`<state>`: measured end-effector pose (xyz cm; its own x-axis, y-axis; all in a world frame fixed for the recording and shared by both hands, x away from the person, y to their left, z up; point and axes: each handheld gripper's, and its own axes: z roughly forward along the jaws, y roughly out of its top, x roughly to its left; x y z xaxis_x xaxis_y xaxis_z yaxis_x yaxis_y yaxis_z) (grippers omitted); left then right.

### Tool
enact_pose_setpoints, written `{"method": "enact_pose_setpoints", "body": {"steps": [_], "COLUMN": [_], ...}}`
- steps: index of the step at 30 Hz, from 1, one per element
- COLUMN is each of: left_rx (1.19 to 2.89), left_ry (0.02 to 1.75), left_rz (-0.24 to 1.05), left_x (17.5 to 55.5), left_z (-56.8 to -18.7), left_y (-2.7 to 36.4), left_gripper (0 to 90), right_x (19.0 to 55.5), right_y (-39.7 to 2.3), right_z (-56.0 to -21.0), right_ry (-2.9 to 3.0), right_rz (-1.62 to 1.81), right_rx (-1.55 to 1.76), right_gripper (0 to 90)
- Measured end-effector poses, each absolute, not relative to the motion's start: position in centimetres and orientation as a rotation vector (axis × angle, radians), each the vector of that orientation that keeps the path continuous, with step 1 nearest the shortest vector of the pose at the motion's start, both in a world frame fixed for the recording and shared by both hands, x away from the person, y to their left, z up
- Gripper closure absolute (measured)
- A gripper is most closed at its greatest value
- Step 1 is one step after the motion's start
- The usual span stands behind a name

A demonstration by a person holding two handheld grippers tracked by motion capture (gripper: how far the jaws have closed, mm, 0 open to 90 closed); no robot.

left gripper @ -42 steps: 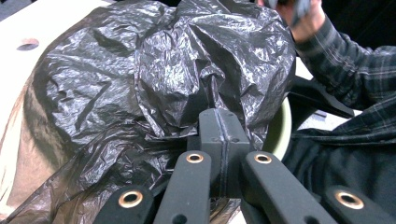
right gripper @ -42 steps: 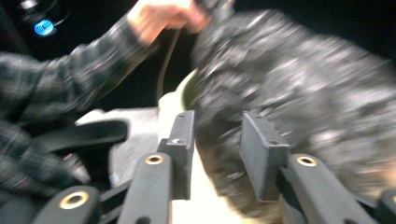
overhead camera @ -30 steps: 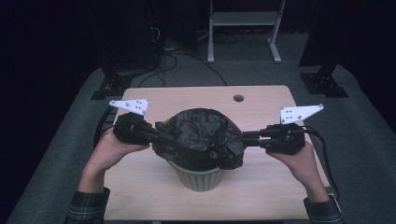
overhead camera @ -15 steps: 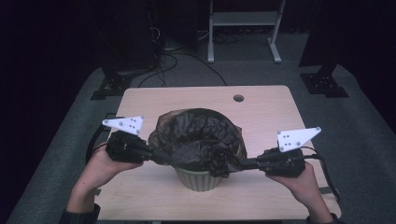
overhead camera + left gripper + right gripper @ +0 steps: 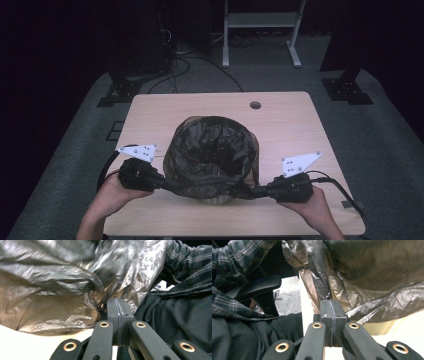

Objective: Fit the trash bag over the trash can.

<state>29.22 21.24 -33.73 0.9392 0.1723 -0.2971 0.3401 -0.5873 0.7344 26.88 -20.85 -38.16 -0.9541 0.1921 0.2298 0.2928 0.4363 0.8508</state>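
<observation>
Bag stretched over bin near the table's front edge

The black bag [image 5: 212,150], crinkled and glossy, is pinched by the clenched left gripper [image 5: 167,184] and right gripper [image 5: 252,191]; bare table [image 5: 200,105] is left behind the bin [image 5: 215,198].

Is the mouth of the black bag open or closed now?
Open: the bag mouth is spread over the bin, its dark hollow showing from above.

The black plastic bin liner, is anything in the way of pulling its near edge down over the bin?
Nothing visible blocks it. Both grippers, left and right, are shut on the black plastic bin liner at its near edge, draped over the pale ribbed waste bin. The wooden table around the bin is bare.
</observation>
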Motion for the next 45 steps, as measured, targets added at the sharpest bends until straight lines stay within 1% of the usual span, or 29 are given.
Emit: {"method": "enact_pose_setpoints", "body": {"steps": [5, 6, 16, 24, 31, 32, 34, 37, 39, 40, 41, 42, 44, 45], "left_rx": [2.233, 2.241, 2.268, 2.317, 2.331, 2.327, 2.302, 2.250, 2.230, 2.219, 2.219, 2.205, 2.196, 2.162], "left_ry": [0.394, 0.411, 0.500, 0.559, 0.581, 0.583, 0.576, 0.555, 0.538, 0.528, 0.528, 0.513, 0.509, 0.501], "left_rz": [-0.245, -0.252, -0.251, -0.223, -0.219, -0.213, -0.187, -0.152, -0.118, -0.104, -0.104, -0.064, -0.042, 0.008], "left_x": [29.5, 29.7, 30.6, 31.2, 31.5, 31.5, 31.3, 30.9, 30.5, 30.3, 30.3, 30.0, 29.9, 29.6], "left_z": [-35.1, -35.9, -38.8, -40.3, -41.3, -41.2, -40.6, -38.9, -37.6, -36.8, -36.8, -35.6, -34.9, -33.5], "left_y": [21.3, 21.3, 21.8, 21.9, 21.6, 21.7, 22.0, 22.6, 22.9, 23.0, 23.0, 23.1, 23.2, 23.2], "left_gripper": [89.9, 89.9, 89.9, 89.9, 89.8, 86.2, 76.4, 67.1, 61.5, 57.8, 54.5, 49.4, 41.1, 35.5], "right_x": [27.5, 27.6, 28.6, 29.7, 30.1, 30.1, 30.2, 30.3, 30.3, 30.3, 30.3, 30.2, 30.1, 30.0], "right_y": [-20.3, -20.0, -18.7, -20.1, -20.2, -20.2, -20.5, -21.2, -22.1, -22.4, -22.4, -23.4, -24.0, -24.4], "right_z": [-39.9, -40.3, -42.8, -45.0, -46.1, -46.1, -45.7, -44.4, -43.0, -42.5, -42.5, -40.9, -39.6, -38.6], "right_ry": [-2.625, -2.641, -2.707, -2.670, -2.686, -2.687, -2.682, -2.654, -2.619, -2.609, -2.609, -2.599, -2.598, -2.592], "right_rz": [-1.486, -1.461, -1.365, -1.356, -1.297, -1.296, -1.317, -1.386, -1.461, -1.491, -1.491, -1.566, -1.620, -1.662], "right_rx": [-0.481, -0.487, -0.535, -0.632, -0.673, -0.673, -0.692, -0.720, -0.737, -0.741, -0.741, -0.757, -0.762, -0.754], "right_gripper": [89.7, 89.7, 89.7, 89.7, 89.6, 88.1, 75.0, 62.9, 58.2, 57.0, 57.0, 52.5, 50.9, 48.5]}}
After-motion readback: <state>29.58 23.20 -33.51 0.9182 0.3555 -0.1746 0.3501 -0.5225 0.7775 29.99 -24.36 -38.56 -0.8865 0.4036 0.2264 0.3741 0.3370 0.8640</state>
